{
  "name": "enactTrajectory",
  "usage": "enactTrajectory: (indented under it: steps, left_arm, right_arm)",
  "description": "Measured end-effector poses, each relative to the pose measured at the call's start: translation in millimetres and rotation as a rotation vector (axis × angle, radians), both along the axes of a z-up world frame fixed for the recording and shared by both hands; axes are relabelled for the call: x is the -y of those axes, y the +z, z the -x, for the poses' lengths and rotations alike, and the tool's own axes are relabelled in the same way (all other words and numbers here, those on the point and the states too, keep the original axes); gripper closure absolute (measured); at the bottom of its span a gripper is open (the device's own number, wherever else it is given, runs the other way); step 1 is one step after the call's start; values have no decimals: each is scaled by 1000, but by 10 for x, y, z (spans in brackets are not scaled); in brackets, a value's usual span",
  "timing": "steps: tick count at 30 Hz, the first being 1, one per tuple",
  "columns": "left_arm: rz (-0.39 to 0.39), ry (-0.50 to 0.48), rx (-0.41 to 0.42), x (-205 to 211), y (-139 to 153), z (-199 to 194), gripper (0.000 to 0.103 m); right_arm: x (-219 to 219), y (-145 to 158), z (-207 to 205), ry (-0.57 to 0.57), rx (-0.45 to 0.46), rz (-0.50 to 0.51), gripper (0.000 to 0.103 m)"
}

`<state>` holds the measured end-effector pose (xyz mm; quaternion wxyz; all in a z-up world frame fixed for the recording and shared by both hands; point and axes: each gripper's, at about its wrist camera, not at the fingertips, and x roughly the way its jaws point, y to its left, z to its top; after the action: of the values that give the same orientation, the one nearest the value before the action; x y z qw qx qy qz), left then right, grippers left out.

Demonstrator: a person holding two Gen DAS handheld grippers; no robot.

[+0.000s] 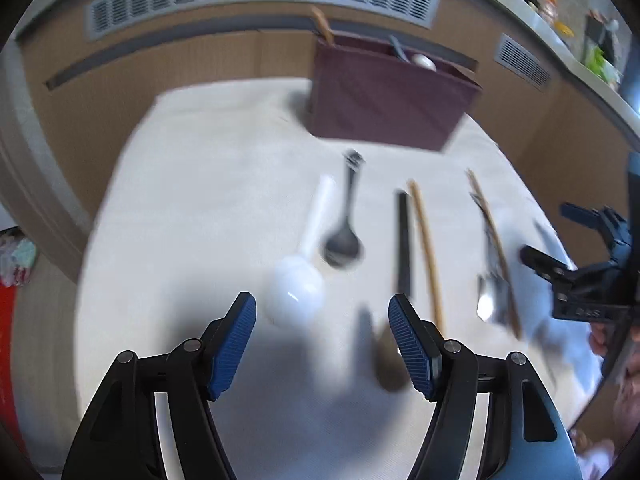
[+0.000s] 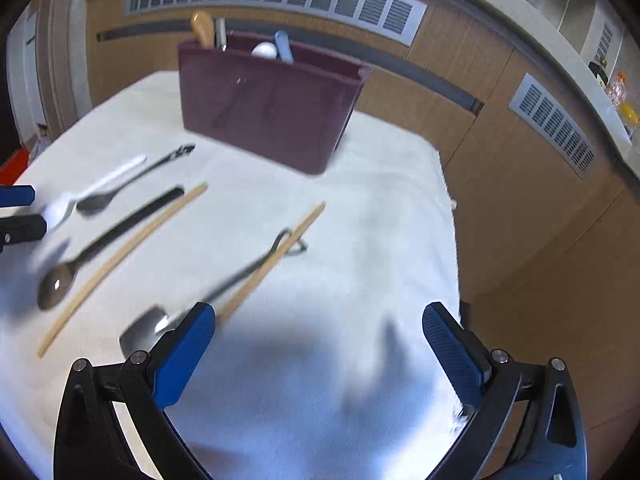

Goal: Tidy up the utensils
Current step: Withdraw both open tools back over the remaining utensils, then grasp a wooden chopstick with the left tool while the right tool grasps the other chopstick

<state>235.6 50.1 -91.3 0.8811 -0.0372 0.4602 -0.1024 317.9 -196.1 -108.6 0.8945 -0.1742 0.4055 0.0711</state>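
Nearest the cameras, well short of the maroon caddy (image 2: 272, 108), both grippers hang over the white cloth (image 2: 360, 240) with nothing between their pads. The right gripper (image 2: 319, 344) is spread wide, its left blue pad just beside the bowl of a metal spoon (image 2: 144, 334). The left gripper (image 1: 322, 346) is also spread, poised between a white spoon (image 1: 298, 288) and a dark-handled spoon (image 1: 403, 248); both seem to be lining up for a pick.

Between the grippers and the caddy the loose utensils lie in a rough row, handles pointing toward it, probably laid out for easy grasping. The white spoon is glossy, with a round bowl. Next to it lies a dark grey spoon (image 2: 116, 192), then the dark-handled spoon with its brownish bowl, then a pale wooden chopstick (image 2: 124, 264) alongside. A second chopstick (image 2: 276, 256) lies across the metal spoon's thin handle, touching it.

Farthest off, the caddy stands upright at the cloth's back edge, already holding a wooden handle (image 2: 203, 28), a white round end and a bluish handle. Motion blur softens the finer detail.
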Motion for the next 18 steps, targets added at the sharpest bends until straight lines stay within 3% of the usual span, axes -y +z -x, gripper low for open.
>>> enactTrajectory:
  steps: [5, 8, 11, 12, 14, 18]
  left_arm:
    - [-8, -31, -7, 135, -23, 28, 34]
    - [-24, -29, 10, 168, 23, 5, 34]
    - [-27, -30, 19, 165, 44, 0, 34]
    - [-21, -33, 19, 160, 51, 5, 34]
    - [-12, -35, 20, 152, 65, -4, 34]
    - [7, -37, 16, 151, 87, -37, 34]
  right_arm:
    - [54, -72, 20, 26, -85, -120, 0]
    - [50, -69, -46, 16, -111, -207, 7]
    - [7, -92, -197, -25, -134, -210, 44]
    - [-16, -123, -256, -26, -156, -215, 63]
    - [-29, -138, -332, -39, -183, -270, 67]
    - [-175, -120, -343, 16, -214, -251, 92]
